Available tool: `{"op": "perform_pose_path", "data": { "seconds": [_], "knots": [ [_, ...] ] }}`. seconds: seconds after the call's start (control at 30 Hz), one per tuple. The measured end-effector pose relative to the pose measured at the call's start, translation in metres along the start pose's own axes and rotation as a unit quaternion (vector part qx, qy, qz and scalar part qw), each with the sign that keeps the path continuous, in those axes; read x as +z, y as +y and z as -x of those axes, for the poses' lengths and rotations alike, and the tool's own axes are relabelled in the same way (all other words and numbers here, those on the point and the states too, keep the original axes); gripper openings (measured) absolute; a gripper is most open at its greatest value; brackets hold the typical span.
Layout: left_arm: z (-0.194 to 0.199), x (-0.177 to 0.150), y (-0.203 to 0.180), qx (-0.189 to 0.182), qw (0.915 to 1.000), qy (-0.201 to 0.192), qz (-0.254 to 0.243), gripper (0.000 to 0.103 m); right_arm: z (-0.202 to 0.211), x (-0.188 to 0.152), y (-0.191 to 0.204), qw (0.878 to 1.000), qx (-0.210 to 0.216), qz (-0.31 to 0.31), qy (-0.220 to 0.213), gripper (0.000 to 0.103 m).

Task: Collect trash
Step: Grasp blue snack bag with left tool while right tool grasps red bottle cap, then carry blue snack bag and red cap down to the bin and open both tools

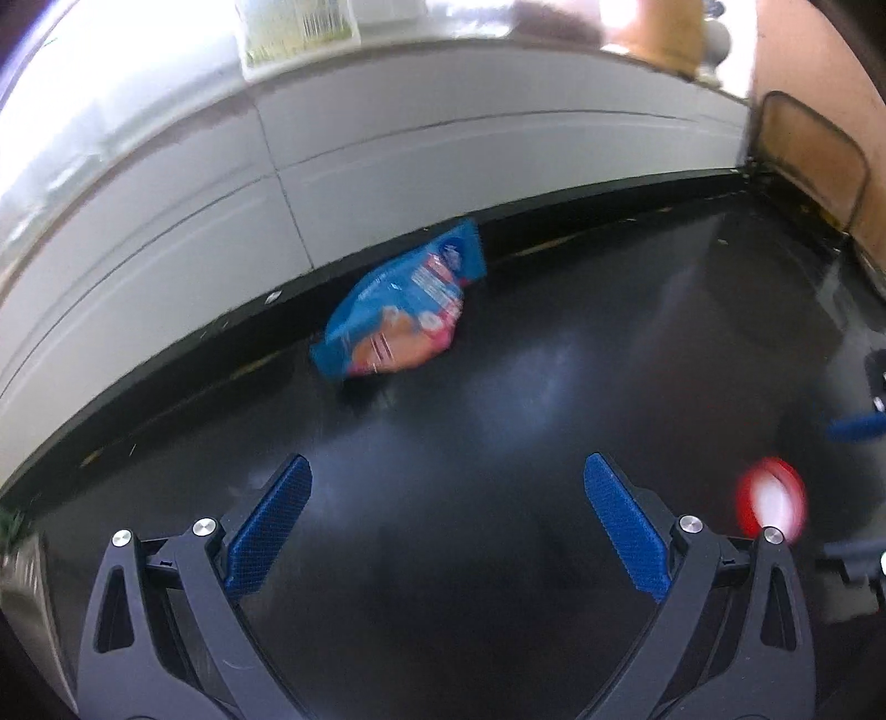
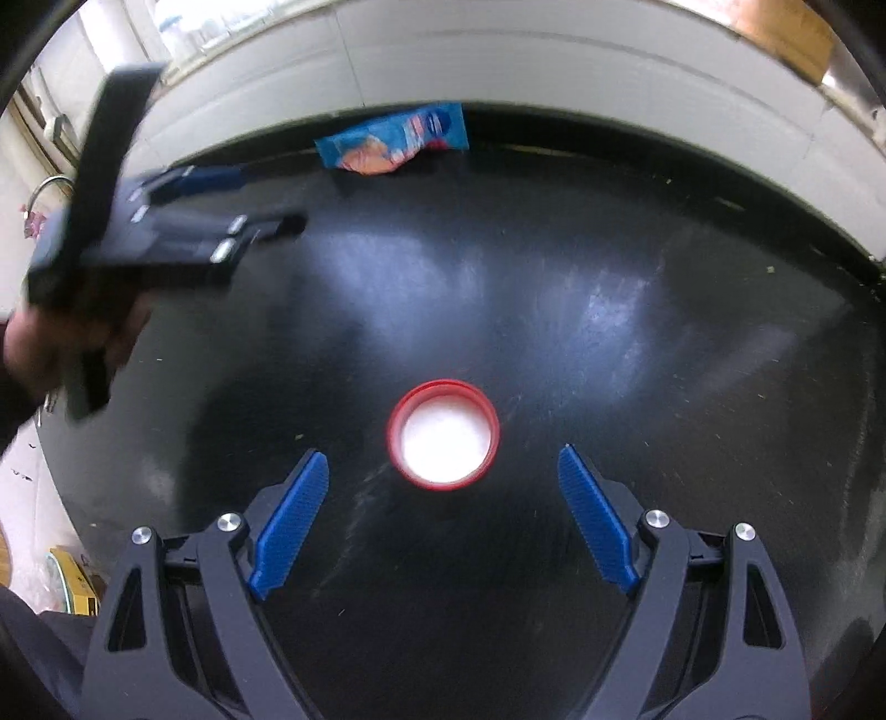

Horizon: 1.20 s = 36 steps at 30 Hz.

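A crumpled blue and pink snack wrapper (image 1: 401, 307) lies on the black countertop (image 1: 554, 360) against the white tiled wall; it also shows in the right wrist view (image 2: 396, 141). A red bottle cap (image 2: 443, 435), white inside, lies open side up just ahead of my right gripper (image 2: 443, 471), which is open and empty. The cap appears blurred in the left wrist view (image 1: 769, 501). My left gripper (image 1: 446, 482) is open and empty, some way short of the wrapper. It shows blurred in the right wrist view (image 2: 243, 194), held by a hand.
The white tiled wall (image 1: 443, 160) bounds the counter at the back. A brown board (image 1: 814, 160) stands at the far right corner. A package (image 1: 293, 33) sits on the ledge above. A tap (image 2: 50, 188) shows at the far left.
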<state>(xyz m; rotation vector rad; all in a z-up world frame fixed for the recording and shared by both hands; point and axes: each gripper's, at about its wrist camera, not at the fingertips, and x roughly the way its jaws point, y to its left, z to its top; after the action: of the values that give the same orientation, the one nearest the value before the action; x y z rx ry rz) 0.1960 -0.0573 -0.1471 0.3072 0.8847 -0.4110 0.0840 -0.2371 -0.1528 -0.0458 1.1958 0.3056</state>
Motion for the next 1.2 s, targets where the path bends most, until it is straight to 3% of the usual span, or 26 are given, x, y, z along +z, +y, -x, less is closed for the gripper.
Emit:
{"op": "perform_pose_path", "data": {
  "seconds": [0.3, 0.37, 0.47, 0.5, 0.53, 0.57, 0.67, 0.7, 0.8, 0.97, 1.2],
  "knots": [
    [-0.081, 0.04, 0.026, -0.015, 0.9994, 0.007, -0.029, 0.096, -0.038, 0.018, -0.007, 0.999, -0.013, 0.029, 0.004, 0.081],
    [-0.087, 0.047, 0.03, -0.023, 0.9992, -0.001, -0.032, 0.096, -0.041, 0.022, -0.003, 0.999, -0.02, 0.047, 0.001, 0.077],
    [-0.093, 0.055, 0.032, -0.036, 0.9988, -0.007, -0.032, 0.095, -0.043, 0.026, 0.005, 0.997, -0.031, 0.073, -0.004, 0.06],
    [-0.096, 0.057, 0.033, -0.042, 0.9986, -0.008, -0.031, 0.09, -0.043, 0.027, 0.007, 0.997, -0.027, 0.078, -0.007, 0.05],
    [-0.097, 0.058, 0.033, -0.05, 0.9983, -0.006, -0.029, 0.078, -0.043, 0.028, 0.009, 0.996, -0.029, 0.081, -0.007, 0.045],
    [-0.097, 0.059, 0.034, -0.059, 0.9979, -0.007, -0.023, 0.072, -0.043, 0.029, 0.01, 0.996, -0.029, 0.082, -0.005, 0.045],
    [-0.094, 0.061, 0.03, -0.055, 0.9983, -0.005, -0.019, 0.037, -0.044, 0.031, 0.014, 0.996, -0.029, 0.084, -0.003, 0.044],
    [-0.092, 0.06, 0.029, -0.053, 0.9984, -0.001, -0.016, 0.018, -0.042, 0.031, 0.014, 0.996, -0.028, 0.081, -0.005, 0.044],
    [-0.076, 0.054, 0.021, -0.055, 0.9984, 0.008, -0.009, 0.008, -0.034, 0.034, 0.017, 0.996, -0.032, 0.078, -0.011, 0.044],
    [-0.025, 0.038, 0.006, -0.051, 0.9987, -0.004, 0.002, 0.006, -0.007, 0.036, 0.024, 0.997, -0.03, 0.066, -0.032, 0.044],
    [0.07, -0.014, -0.01, -0.03, 0.998, -0.02, 0.052, 0.006, 0.041, 0.02, 0.041, 0.997, -0.008, 0.059, -0.054, 0.044]
  ]
}}
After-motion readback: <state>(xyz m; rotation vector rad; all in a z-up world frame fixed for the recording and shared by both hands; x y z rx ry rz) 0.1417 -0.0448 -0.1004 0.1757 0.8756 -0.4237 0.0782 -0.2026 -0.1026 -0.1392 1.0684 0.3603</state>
